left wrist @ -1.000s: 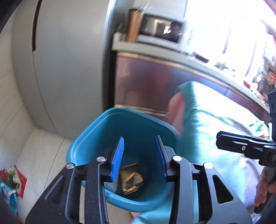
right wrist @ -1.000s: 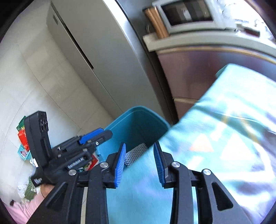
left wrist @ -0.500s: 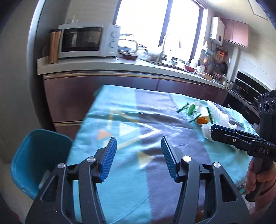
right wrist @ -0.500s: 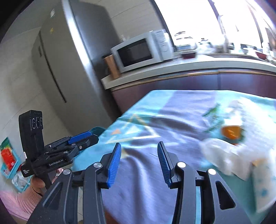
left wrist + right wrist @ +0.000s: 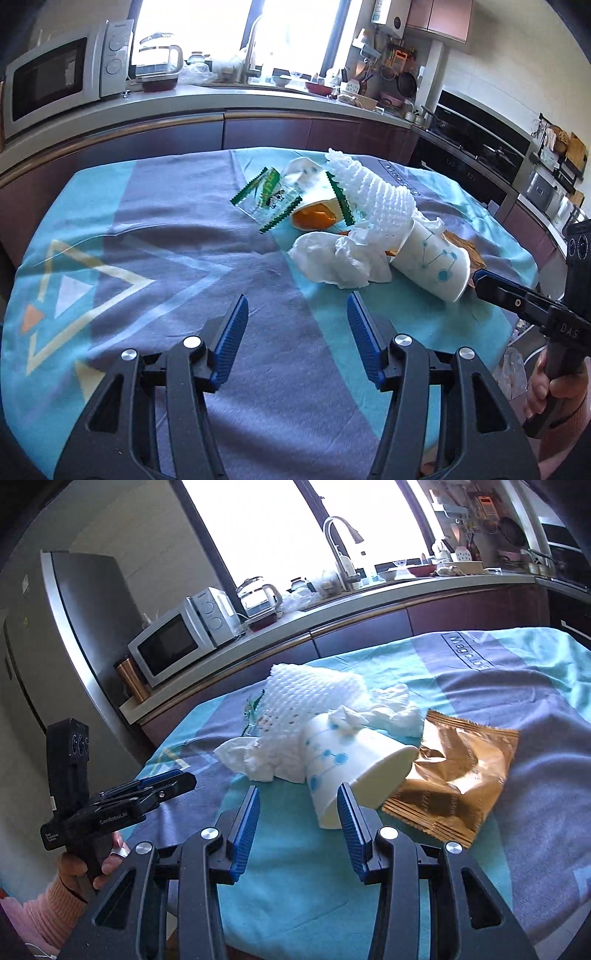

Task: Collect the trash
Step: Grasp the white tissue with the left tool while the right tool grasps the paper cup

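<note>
A pile of trash lies on the teal and grey tablecloth [image 5: 147, 240]. It holds a tipped paper cup [image 5: 432, 264] [image 5: 351, 760], crumpled white tissue [image 5: 332, 258] [image 5: 258, 757], a white foam net [image 5: 373, 188] [image 5: 306, 694], a clear wrapper with green edges [image 5: 269, 195], an orange scrap [image 5: 314, 218] and a gold-brown snack bag [image 5: 458, 771]. My left gripper [image 5: 297, 295] is open and empty, short of the tissue. My right gripper [image 5: 298, 787] is open, its fingertips just before the cup's rim, with nothing between them.
A kitchen counter curves behind the table with a microwave [image 5: 55, 81], a glass kettle [image 5: 159, 62] and a faucet [image 5: 343, 550]. A steel fridge [image 5: 74, 627] stands at the left and a black oven [image 5: 480, 136] at the right. A hand in a pink sleeve [image 5: 55, 904] holds the left gripper.
Both grippers have swung away from the blue bin by the fridge and now face the trash pile on the table. Their jaws stand wider than a second ago.
</note>
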`<action>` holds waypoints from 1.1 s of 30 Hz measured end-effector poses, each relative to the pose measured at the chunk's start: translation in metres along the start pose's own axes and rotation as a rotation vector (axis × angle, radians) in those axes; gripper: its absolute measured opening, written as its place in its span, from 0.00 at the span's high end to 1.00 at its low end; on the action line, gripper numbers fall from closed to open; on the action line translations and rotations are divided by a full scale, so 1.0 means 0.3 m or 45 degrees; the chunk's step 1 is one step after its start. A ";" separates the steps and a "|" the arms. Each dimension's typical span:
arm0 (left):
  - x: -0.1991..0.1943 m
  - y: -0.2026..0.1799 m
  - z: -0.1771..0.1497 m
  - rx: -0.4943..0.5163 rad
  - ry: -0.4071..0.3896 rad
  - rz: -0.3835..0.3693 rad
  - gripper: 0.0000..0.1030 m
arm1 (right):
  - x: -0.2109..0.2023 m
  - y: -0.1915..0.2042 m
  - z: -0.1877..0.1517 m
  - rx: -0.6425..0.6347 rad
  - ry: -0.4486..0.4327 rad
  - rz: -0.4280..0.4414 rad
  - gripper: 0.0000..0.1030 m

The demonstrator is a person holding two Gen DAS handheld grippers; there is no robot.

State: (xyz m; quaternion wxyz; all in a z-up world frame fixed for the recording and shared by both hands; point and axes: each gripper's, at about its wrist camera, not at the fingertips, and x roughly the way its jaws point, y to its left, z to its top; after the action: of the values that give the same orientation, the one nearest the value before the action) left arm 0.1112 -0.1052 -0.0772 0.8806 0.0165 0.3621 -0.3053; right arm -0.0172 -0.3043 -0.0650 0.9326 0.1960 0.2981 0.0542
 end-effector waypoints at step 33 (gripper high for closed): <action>0.139 -0.049 0.082 -0.120 0.086 -0.131 0.97 | 0.060 -0.043 0.016 0.081 -0.007 0.202 0.98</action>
State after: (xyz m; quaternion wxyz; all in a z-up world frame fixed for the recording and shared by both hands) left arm 0.1416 -0.1453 -0.0832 0.8509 -0.0334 0.4058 -0.3319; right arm -0.0001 -0.3139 -0.0762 0.9195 0.2488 0.2806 0.1178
